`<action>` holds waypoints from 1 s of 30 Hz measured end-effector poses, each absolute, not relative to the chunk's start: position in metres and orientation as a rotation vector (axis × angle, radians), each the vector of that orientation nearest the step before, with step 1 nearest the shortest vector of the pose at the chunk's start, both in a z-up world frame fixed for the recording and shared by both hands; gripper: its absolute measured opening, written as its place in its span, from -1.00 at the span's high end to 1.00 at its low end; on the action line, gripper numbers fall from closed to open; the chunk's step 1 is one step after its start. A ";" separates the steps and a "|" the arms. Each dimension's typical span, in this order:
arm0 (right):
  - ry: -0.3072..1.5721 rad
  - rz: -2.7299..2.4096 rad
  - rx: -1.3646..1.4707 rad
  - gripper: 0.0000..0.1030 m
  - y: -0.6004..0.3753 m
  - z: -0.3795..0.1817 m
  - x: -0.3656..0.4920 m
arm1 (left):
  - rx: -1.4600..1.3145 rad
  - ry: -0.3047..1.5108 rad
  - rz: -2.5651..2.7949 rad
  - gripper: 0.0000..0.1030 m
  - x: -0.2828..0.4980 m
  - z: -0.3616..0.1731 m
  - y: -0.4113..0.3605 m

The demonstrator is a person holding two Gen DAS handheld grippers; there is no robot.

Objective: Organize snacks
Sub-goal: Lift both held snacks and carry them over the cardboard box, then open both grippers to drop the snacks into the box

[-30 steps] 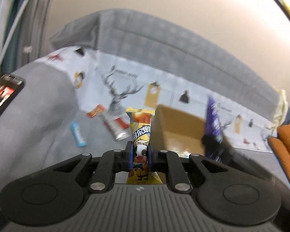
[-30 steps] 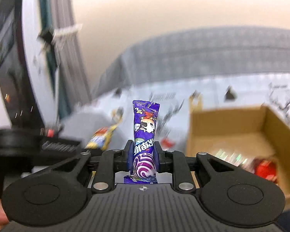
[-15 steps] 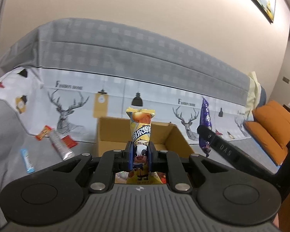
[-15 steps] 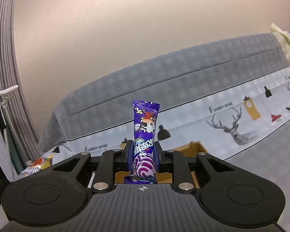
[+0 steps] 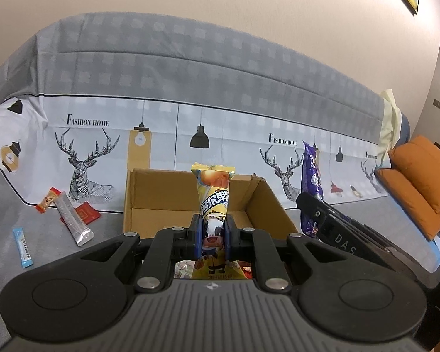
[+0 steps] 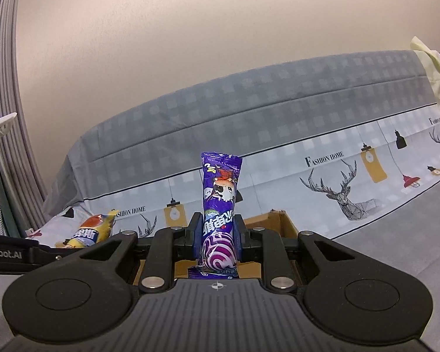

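Nearing cardboard box (image 5: 267, 202) since earlier

A: Left gripper (image 5: 213, 234)?
B: Clamped on yellow packet (image 5: 213, 196), upright, over open box (image 5: 187, 202) on the sofa (image 5: 190, 58).
A: Right side?
B: Right gripper (image 5: 309, 205) just past box's right wall, gripping purple packet (image 5: 311, 167).
A: Loose stuff?
B: Left of box: silver stick (image 5: 72, 219) over red packet (image 5: 83, 213), orange packet (image 5: 46, 200), blue stick (image 5: 23, 247) apart. Orange cushions (image 5: 419, 182) far right.
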State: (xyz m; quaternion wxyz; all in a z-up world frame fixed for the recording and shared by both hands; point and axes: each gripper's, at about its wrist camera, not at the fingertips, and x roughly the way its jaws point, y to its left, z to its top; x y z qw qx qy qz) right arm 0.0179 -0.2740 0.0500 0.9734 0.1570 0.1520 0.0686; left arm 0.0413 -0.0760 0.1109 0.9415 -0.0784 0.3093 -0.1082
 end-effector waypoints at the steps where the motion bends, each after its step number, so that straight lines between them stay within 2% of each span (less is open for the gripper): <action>1: 0.308 0.136 0.322 0.55 -0.275 0.049 0.018 | -0.158 0.637 -0.221 0.70 0.042 0.109 -0.078; 20: 0.322 0.124 0.300 0.55 -0.273 0.047 0.018 | -0.136 0.660 -0.245 0.69 0.048 0.105 -0.095; 21: 0.327 0.123 0.297 0.52 -0.273 0.046 0.019 | -0.134 0.662 -0.248 0.53 0.048 0.106 -0.096; 22: 0.335 0.114 0.291 0.45 -0.272 0.046 0.019 | -0.129 0.664 -0.252 0.16 0.048 0.106 -0.096; 23: 0.349 0.105 0.285 0.31 -0.271 0.045 0.021 | -0.125 0.660 -0.253 0.00 0.048 0.106 -0.096; 24: 0.356 0.097 0.283 -0.16 -0.271 0.044 0.022 | -0.122 0.650 -0.255 -0.08 0.046 0.107 -0.095; 25: 0.354 0.090 0.282 -0.44 -0.271 0.044 0.021 | -0.116 0.643 -0.254 -0.08 0.045 0.107 -0.093; 30: 0.358 0.082 0.277 -0.49 -0.271 0.042 0.022 | -0.113 0.624 -0.246 -0.07 0.029 0.102 -0.076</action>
